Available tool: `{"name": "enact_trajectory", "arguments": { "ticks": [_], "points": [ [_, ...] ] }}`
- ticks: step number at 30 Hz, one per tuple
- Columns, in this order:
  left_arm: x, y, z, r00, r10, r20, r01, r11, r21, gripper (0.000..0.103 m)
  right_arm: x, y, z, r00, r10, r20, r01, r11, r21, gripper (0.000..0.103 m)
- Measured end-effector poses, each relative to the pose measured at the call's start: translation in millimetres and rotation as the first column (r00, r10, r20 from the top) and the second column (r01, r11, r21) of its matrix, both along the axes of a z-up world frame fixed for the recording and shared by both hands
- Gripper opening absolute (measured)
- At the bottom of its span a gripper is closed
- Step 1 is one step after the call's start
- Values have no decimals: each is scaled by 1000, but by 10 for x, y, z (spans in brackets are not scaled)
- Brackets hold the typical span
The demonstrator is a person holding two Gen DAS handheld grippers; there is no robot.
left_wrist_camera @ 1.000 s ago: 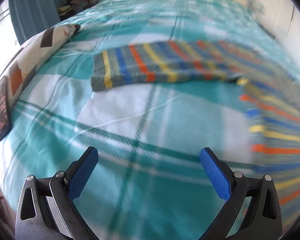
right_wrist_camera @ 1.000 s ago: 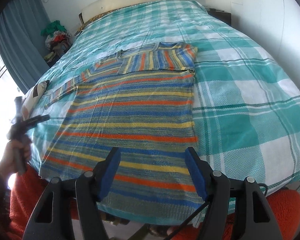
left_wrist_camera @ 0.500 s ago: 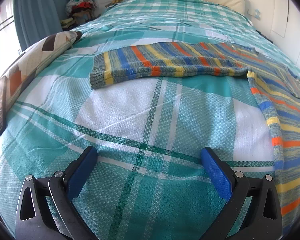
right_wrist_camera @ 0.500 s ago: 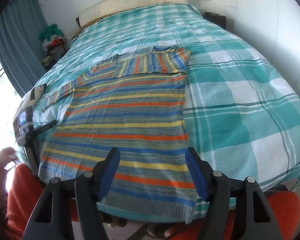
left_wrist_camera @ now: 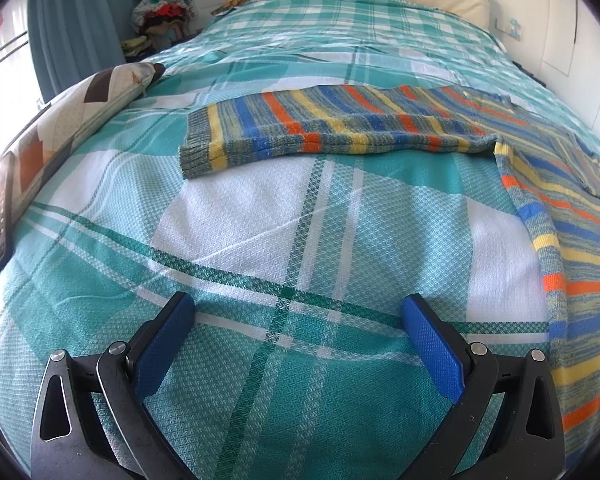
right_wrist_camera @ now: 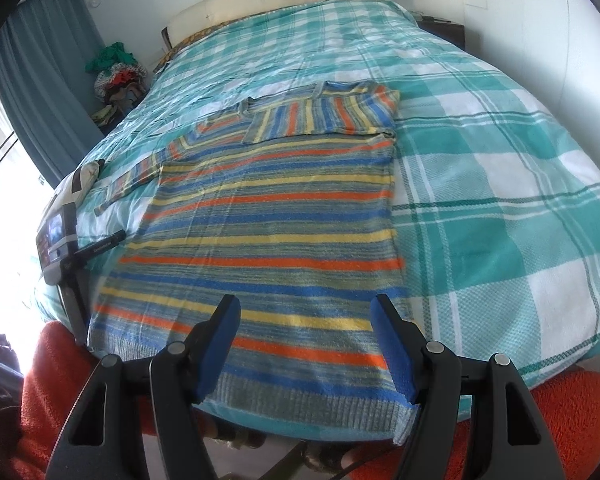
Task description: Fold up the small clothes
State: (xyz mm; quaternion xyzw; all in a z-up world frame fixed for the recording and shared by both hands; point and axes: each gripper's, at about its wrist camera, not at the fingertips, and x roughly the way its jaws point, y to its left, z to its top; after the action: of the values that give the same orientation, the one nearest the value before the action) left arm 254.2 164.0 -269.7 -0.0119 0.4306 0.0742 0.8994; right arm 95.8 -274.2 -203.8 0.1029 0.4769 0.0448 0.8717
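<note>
— Where's the sweater?

— I see it flat on the plaid bedspread, long axis running from me toward the headboard: hem at the near edge, collar far. Its right sleeve is folded across the chest; the left sleeve sticks out sideways to the left.

— Your tools?

— My right gripper hangs spread above the hem, empty. My left gripper is spread over bare bedspread, near the left sleeve.

Left tool tilted up (blur gone), sleeve nearer
</note>
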Motion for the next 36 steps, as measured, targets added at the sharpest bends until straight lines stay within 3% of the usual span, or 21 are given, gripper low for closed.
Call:
{"name": "enact_trajectory", "arguments": {
  "ticks": [36],
  "points": [
    [-4, 3, -2, 1000, 1, 0, -1, 1000, 1, 103, 47, 208, -158, 996, 72, -50, -74, 997, -30, 67]
  ]
}}
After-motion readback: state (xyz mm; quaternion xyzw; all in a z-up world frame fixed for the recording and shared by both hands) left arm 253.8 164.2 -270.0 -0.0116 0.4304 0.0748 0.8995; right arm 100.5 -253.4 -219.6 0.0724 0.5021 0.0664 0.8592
